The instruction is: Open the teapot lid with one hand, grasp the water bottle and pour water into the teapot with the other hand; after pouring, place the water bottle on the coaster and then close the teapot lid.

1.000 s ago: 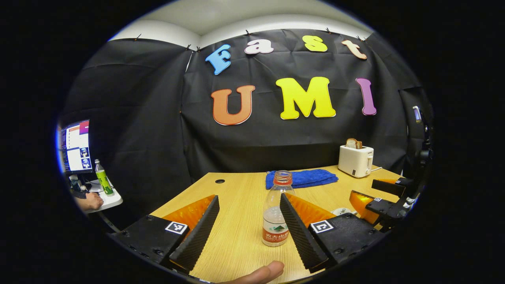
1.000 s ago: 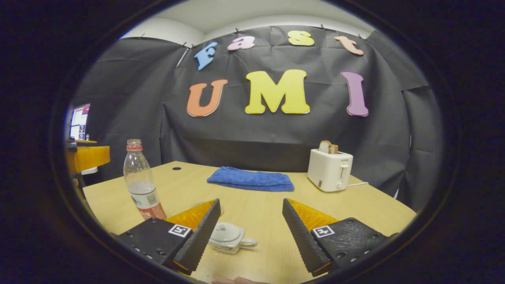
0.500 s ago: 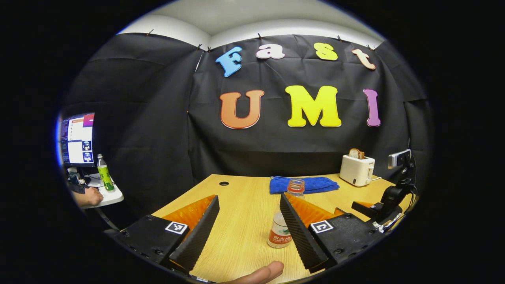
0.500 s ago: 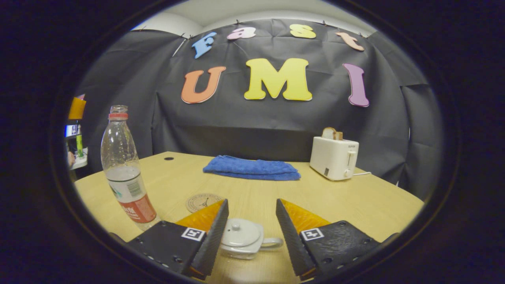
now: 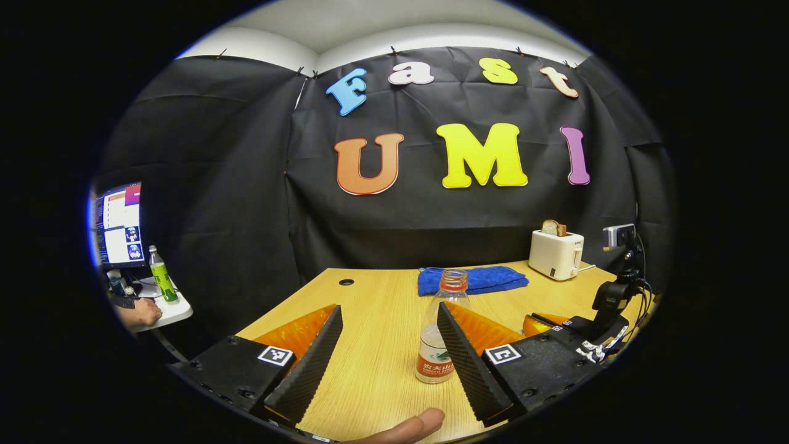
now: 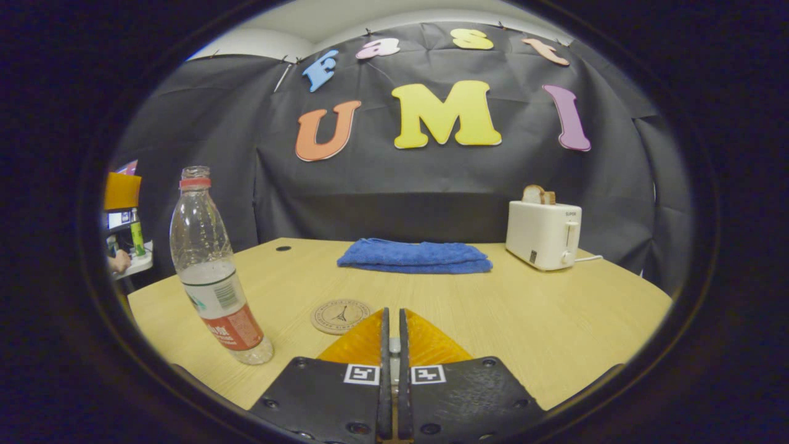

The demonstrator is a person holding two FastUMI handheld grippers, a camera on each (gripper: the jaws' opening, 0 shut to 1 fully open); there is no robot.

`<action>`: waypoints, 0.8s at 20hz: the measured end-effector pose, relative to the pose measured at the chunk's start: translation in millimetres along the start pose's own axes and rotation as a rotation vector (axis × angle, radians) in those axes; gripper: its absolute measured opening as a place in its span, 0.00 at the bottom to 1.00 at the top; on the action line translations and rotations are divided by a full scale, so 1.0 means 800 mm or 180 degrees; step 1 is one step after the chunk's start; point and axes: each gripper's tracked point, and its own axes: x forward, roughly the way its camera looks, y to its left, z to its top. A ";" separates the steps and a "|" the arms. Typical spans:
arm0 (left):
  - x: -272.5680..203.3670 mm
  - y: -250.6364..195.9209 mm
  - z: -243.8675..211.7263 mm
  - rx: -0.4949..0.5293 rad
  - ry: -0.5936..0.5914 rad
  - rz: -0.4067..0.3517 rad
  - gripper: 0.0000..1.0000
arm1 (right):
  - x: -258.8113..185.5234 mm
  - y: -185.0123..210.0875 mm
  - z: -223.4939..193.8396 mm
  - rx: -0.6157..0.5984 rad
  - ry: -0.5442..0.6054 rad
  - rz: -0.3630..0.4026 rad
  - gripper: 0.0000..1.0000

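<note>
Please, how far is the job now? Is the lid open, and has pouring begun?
Nothing is finished yet. In hand: the right gripper is closed on a small pale piece, probably the lid knob; lifting cannot be judged. The left gripper is open near the standing water bottle, not gripping. Left: pour, set the bottle on the bare coaster, close the lid.

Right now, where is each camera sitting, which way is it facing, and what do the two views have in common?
Left gripper view: rides the left gripper, low over the table, facing the water bottle; jaws apart, a fingertip at the bottom edge.
Right gripper view: rides the right gripper, facing the coaster and blue towel; jaws nearly closed on something small.
Shared: bottle, towel, toaster.
</note>
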 end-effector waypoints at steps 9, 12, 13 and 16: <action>0.006 0.001 -0.009 -0.0006 0.0069 -0.0019 0.97 | -0.008 -0.017 0.041 0.0081 -0.0071 -0.0012 0.00; 0.010 -0.007 -0.011 -0.0032 0.0044 -0.0124 0.97 | -0.039 -0.032 0.079 -0.0133 -0.0318 -0.0073 0.00; 0.015 -0.017 -0.017 -0.0060 0.0059 -0.0256 0.97 | -0.053 -0.041 0.088 -0.0146 -0.0355 -0.0073 0.00; 0.019 -0.037 -0.027 -0.0186 0.0119 -0.0505 0.98 | -0.084 -0.076 0.111 -0.0136 -0.0474 -0.0177 0.00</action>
